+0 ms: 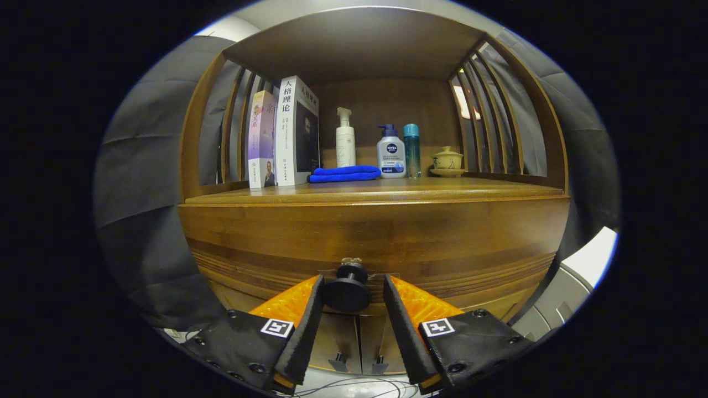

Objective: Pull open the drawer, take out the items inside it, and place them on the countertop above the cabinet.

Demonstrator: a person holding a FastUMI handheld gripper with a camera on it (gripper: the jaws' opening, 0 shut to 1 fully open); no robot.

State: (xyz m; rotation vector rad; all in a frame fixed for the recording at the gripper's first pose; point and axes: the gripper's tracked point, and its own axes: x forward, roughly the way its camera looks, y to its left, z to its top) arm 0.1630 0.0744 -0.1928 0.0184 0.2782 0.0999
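Knob of shut drawer sits between gripper fingers, spread apart, flanking at 9 and 3 o'clock, evidently lined up for pulling.

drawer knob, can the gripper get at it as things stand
Probably yes: the knob sits between the open gripper's fingers, with a gap on each side and nothing in the way; closing should catch it.

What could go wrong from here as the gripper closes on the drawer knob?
The gripper is open, with a gap on each side of the small round knob; an off-centre close could slip off it. A sharp pull may shake the countertop, tipping the upright books or bottles.
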